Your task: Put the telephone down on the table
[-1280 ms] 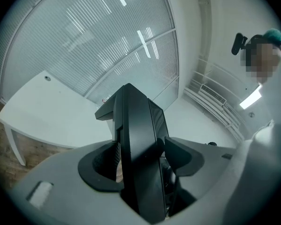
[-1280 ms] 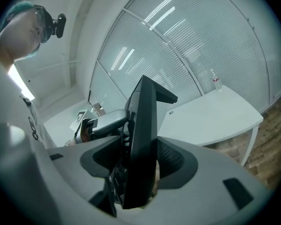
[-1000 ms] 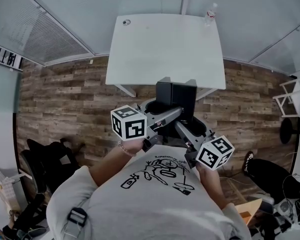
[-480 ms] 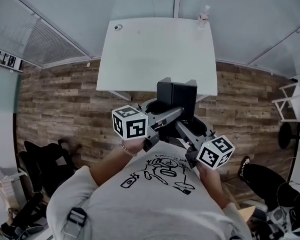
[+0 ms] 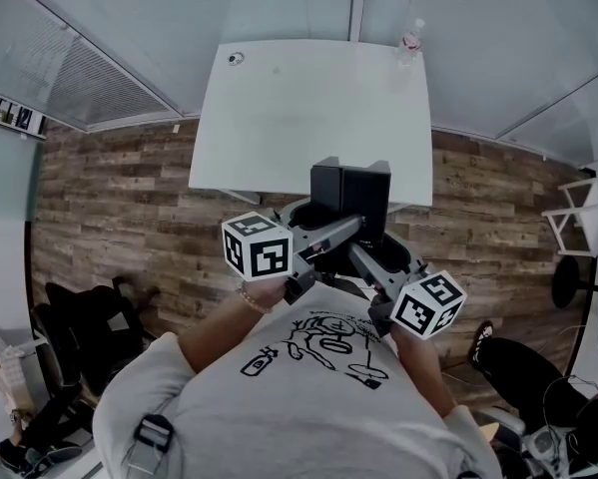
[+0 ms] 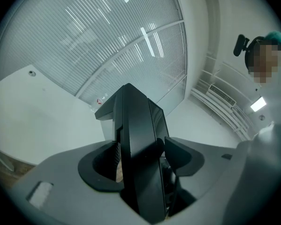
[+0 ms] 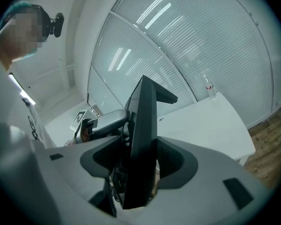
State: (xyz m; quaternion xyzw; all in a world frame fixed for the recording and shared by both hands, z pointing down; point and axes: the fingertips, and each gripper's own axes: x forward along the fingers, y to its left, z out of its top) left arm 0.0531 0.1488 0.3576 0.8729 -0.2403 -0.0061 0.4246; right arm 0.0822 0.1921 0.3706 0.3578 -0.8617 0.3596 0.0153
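A black telephone (image 5: 350, 193) is carried upright in front of the person's chest, over the wood floor just short of the white table (image 5: 308, 108). My left gripper (image 5: 325, 224) is shut on its left side and my right gripper (image 5: 380, 250) on its right side. In the left gripper view the telephone (image 6: 138, 144) stands edge-on between the left gripper's (image 6: 140, 168) pads. The right gripper view shows the same black body (image 7: 142, 135) clamped in the right gripper (image 7: 140, 168), with the left gripper beyond it. The tabletop (image 7: 210, 121) lies ahead.
A clear bottle (image 5: 410, 36) stands at the table's far right corner and a small round object (image 5: 237, 58) lies at its far left corner. Blinds and glass walls close in behind the table. Black bags (image 5: 89, 317) sit on the floor at the left, a stool (image 5: 570, 267) at the right.
The table has come closer in the head view as the person carried the telephone toward it. Both grippers keep the same hold on it.
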